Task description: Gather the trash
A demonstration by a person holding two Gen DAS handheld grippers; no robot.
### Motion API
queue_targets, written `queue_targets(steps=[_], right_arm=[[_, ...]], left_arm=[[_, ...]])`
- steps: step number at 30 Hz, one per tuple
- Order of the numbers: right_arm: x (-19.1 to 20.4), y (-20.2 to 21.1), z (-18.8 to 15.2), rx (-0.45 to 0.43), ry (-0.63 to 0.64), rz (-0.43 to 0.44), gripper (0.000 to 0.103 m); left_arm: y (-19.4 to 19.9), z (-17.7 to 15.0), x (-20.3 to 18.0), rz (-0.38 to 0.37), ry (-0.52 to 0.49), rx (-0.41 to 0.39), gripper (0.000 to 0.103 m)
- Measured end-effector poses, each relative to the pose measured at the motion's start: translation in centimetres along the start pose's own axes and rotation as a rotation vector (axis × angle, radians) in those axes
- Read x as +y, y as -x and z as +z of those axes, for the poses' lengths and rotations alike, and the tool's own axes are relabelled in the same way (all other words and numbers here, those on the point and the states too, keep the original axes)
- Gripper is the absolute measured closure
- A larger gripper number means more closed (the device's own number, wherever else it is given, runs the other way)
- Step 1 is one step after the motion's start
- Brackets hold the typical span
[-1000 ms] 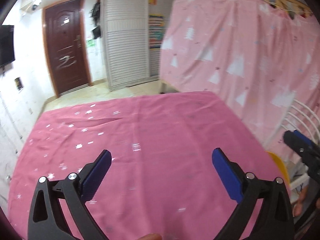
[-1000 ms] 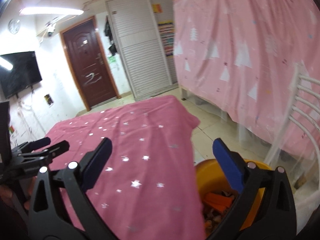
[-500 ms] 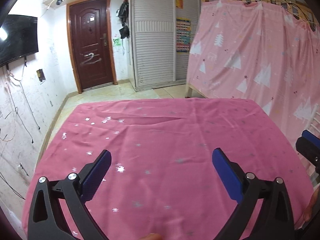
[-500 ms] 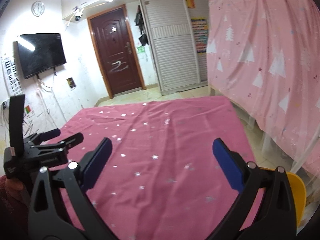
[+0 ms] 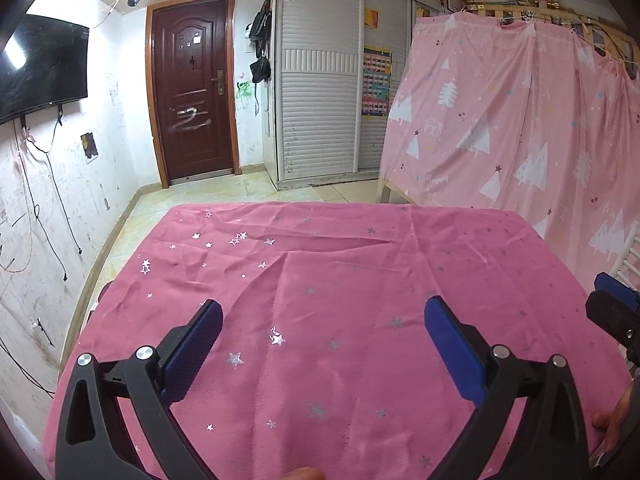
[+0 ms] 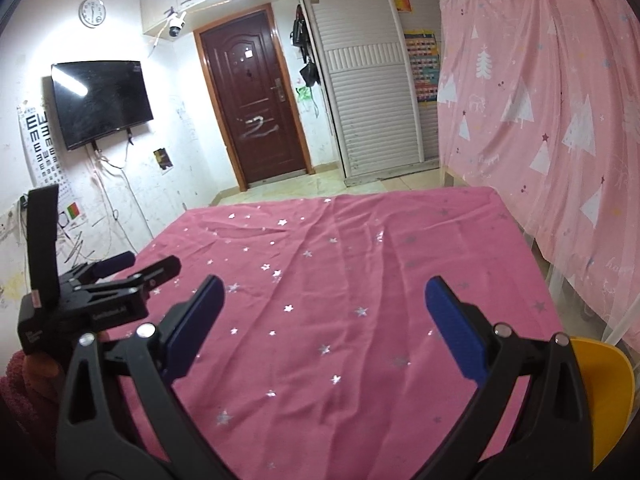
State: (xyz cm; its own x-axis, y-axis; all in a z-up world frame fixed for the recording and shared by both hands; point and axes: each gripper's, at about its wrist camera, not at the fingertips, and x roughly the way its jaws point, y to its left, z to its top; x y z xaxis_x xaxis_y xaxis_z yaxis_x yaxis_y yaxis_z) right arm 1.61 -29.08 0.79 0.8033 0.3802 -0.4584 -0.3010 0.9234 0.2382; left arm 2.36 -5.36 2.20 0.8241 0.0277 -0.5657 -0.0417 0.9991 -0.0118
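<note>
The left gripper (image 5: 322, 320) hovers over the pink star-print tablecloth (image 5: 344, 264), fingers spread wide and grasping nothing. The right gripper (image 6: 322, 298) hovers over the same cloth in the same condition: fingers released, nothing between the blue pads (image 6: 452, 330). The yellow bin (image 6: 608, 392) sits beside the table's right edge (contents hidden). No trash is visible on the cloth.

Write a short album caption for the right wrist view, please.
Open right hand-held gripper above a pink star-print tablecloth, yellow bin at its right edge.
</note>
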Motion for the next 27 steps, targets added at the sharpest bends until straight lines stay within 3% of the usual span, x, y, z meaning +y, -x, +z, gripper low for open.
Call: queue_targets(steps=[27], right_arm=[[-0.22,-0.39,-0.80,0.007,0.001,-0.003,0.006]], left_arm=[[-0.13,-0.11,0.46,-0.005,0.016,0.003,0.009]])
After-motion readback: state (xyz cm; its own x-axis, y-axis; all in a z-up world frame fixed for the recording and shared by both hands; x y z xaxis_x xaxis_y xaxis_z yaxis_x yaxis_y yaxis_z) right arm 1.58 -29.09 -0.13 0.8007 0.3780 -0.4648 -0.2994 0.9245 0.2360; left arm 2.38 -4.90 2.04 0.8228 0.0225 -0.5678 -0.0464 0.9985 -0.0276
